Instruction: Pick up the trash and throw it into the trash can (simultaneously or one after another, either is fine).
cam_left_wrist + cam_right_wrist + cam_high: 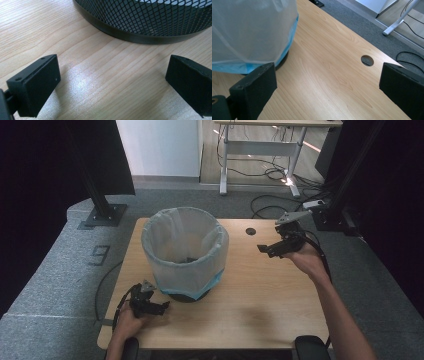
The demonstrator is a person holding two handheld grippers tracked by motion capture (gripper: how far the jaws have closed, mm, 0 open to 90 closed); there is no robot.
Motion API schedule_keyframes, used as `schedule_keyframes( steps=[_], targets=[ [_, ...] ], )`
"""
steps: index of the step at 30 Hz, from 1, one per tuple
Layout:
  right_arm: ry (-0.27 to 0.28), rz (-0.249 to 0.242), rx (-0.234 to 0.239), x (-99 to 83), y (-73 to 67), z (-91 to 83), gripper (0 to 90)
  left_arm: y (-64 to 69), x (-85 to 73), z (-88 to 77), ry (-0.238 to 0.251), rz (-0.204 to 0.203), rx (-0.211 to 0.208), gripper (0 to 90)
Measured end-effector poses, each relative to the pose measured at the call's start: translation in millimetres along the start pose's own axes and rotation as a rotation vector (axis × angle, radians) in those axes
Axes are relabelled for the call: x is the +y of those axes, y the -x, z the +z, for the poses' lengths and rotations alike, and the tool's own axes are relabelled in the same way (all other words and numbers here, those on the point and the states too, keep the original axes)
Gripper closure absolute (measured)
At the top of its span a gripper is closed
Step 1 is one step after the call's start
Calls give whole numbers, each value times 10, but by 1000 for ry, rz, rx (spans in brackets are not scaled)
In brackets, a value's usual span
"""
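Observation:
A black mesh waste bin [186, 254] lined with a pale blue bag stands on the wooden table [260, 295], left of centre. My left gripper [161, 306] rests low on the table just in front of the bin's base [140, 27], jaws wide apart and empty. My right gripper [264, 249] hovers above the table to the right of the bin, pointing toward it, open with nothing between its jaws. In the right gripper view the bag-covered bin [249, 32] fills the upper left.
A round cable hole [250, 231] sits near the table's far edge. Black stands [102, 210] rise at both far corners. Grey carpet surrounds the table, with cables [270, 205] on the floor and a white desk [265, 145] beyond.

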State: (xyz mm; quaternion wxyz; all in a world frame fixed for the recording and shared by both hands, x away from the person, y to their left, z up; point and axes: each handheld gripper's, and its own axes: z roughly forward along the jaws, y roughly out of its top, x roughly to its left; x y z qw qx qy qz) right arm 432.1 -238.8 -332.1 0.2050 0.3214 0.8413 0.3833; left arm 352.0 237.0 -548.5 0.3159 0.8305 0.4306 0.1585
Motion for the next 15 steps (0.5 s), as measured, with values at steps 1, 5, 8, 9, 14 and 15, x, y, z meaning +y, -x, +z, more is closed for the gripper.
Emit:
schedule_keyframes(
  steps=[1,5,8,9,14,15],
  targets=[
    [1,5,-1,-31,5,3,8,0,0,0,0,0,0,0],
    [2,16,-4,-151,17,16,8,-1,1,-1,-2,1,-1,0],
    [0,21,-12,-238,19,27,9,0,1,-1,-2,0,-1,0],
    [-2,23,-15,-268,18,34,10,0,1,-1,-2,0,-1,0],
    [-16,36,-12,-437,24,85,11,0,1,-2,-2,0,0,0],
    [-24,35,-18,-479,28,102,11,0,1,-1,-2,0,-1,0]
  ],
)
